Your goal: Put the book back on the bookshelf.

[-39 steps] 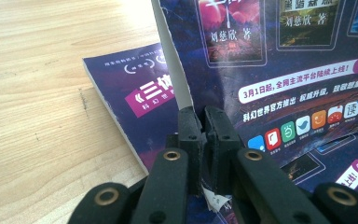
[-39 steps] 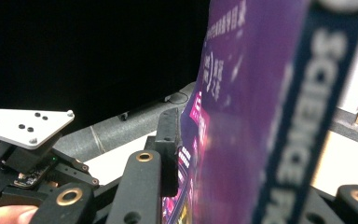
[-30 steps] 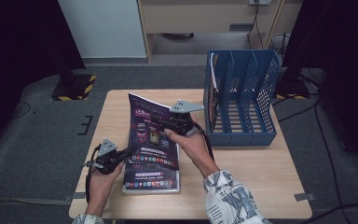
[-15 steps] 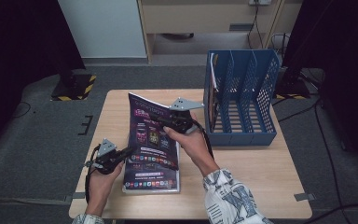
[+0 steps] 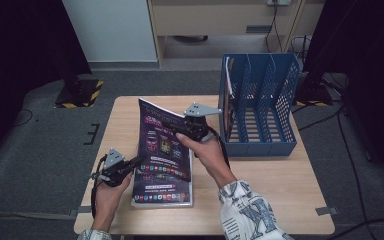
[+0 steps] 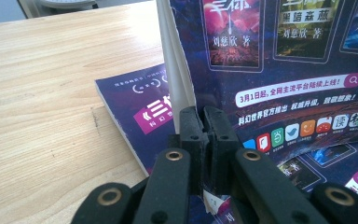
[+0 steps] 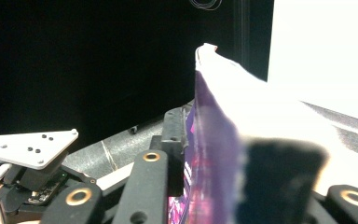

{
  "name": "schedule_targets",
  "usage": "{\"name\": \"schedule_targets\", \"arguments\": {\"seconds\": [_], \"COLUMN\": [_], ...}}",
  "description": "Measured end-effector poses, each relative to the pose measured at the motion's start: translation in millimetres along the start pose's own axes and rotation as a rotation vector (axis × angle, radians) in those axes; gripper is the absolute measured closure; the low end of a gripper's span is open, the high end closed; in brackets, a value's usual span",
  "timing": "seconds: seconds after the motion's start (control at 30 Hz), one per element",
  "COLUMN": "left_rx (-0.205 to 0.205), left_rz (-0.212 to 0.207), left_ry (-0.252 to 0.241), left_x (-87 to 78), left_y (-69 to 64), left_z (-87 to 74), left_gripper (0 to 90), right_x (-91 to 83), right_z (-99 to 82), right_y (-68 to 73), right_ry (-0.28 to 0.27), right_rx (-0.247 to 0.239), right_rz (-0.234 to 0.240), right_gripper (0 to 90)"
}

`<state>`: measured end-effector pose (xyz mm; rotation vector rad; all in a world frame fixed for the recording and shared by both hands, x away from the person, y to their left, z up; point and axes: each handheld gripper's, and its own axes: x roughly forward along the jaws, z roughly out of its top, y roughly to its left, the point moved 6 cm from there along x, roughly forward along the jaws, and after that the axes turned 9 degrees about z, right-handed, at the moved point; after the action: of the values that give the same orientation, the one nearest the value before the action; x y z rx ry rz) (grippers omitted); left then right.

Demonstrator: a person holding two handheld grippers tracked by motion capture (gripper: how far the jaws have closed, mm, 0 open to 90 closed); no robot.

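A purple magazine (image 5: pixel 162 150) is tilted up off the wooden table (image 5: pixel 280 175), its far end raised. My left gripper (image 5: pixel 139 161) is shut on its left edge; the left gripper view has both pads (image 6: pixel 203 121) pinching the cover (image 6: pixel 298 70) and its white pages. My right gripper (image 5: pixel 186 127) is shut on the raised far right edge, and its jaws have just been closing a little on the pages (image 7: pixel 219 116) between them (image 7: pixel 214 163). A second purple magazine (image 6: pixel 140 107) lies flat underneath.
A blue slotted file rack (image 5: pixel 260 110) stands on the table's right side, close to my right gripper, with some papers (image 5: pixel 228 85) in its leftmost slot. Bare tabletop lies left of the magazines and in front of the rack.
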<state>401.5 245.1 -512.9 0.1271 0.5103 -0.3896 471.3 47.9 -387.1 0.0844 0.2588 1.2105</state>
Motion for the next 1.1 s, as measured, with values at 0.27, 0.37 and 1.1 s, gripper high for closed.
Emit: {"name": "schedule_targets", "arguments": {"seconds": [0.27, 0.37, 1.1], "left_rx": [0.002, 0.002, -0.113], "left_rz": [0.001, 0.002, 0.106], "left_ry": [-0.001, -0.004, -0.003], "left_x": [-0.3, -0.2, 5.3], "left_y": [-0.1, -0.4, 18.2], "left_z": [0.1, 0.5, -6.2], "left_gripper": [86.6, 86.6, 26.9], "right_x": [-0.6, -1.9, -5.3], "right_z": [1.7, 3.8, 17.6], "right_y": [-0.2, -1.3, 9.8], "right_ry": [-0.002, -0.001, -0.017], "right_rx": [0.012, 0.016, -0.066], "right_rz": [0.007, 0.005, -0.008], "right_gripper": [78.1, 78.0, 84.1]}}
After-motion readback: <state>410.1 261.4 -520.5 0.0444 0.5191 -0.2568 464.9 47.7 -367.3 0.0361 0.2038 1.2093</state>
